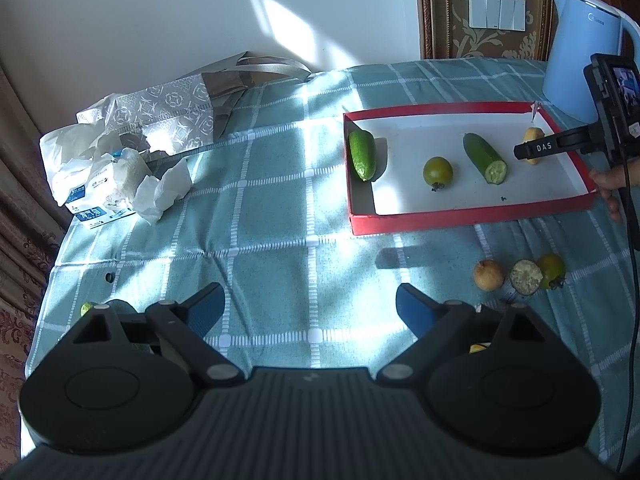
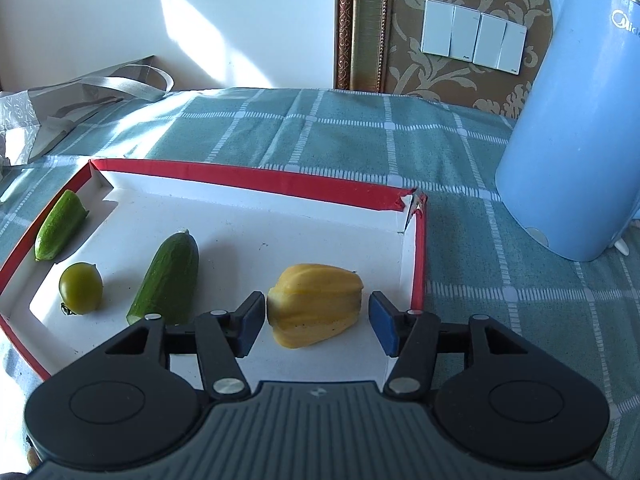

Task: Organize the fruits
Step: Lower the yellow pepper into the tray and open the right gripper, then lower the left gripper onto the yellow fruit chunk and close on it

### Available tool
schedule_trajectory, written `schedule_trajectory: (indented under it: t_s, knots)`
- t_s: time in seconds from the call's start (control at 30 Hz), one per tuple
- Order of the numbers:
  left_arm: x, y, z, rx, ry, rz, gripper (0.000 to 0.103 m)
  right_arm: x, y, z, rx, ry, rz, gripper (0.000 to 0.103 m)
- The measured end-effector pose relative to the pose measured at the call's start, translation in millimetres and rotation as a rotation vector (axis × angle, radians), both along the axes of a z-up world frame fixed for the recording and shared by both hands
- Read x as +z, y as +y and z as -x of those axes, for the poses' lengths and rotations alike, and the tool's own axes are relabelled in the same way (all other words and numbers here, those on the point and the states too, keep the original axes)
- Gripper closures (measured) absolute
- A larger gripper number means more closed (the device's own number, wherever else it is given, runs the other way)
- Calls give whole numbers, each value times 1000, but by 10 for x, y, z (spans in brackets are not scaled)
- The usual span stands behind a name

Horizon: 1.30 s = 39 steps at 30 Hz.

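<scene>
bench cloth [image 2: 360,140]: teal, white grid | tray [image 2: 256,178]: red rim, white floor | in tray: yellow fruit piece [image 2: 316,306], dark green cucumber [image 2: 168,280], green tomato [image 2: 80,288] | kettle [image 2: 576,136] beside tray: pale blue | fingers [image 2: 382,322]: blue pads

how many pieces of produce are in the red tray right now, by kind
cucumber pieces: 2 (light one, dark one)
green tomato: 1
yellow fruit piece: 1
total in the red tray: 4
</scene>
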<state>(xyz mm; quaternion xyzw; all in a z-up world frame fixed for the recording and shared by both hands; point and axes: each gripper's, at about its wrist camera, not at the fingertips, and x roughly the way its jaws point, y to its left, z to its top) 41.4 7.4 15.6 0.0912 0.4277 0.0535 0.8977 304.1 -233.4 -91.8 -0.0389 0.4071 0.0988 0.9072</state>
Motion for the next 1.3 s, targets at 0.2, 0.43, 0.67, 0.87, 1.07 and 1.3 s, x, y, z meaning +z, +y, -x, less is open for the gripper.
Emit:
schedule_trajectory:
  t_s: [0.2, 0.43, 0.67, 0.87, 1.07, 1.3]
  knots:
    - [21, -20, 6, -5, -1, 3, 10, 261, 1, 108, 6, -60, -31, 36]
    - [46, -101, -12, -10, -9, 7, 8, 756, -186, 590, -25, -91, -192, 23]
    - [9, -236, -35, -8, 7, 28, 1, 973, -318, 1292, -33, -101, -218, 13]
    - [-35, -286, 64, -99, -23, 136, 0, 966, -275, 1825, 7, -97, -146, 13]
    - [-306, -392, 277, -270, 35, 172, 5, 892, -258, 2213, -3, -57, -160, 13]
    - [-677, -622, 319, -394, 94, 176, 14, 755, -161, 2443, 29, -17, -113, 13]
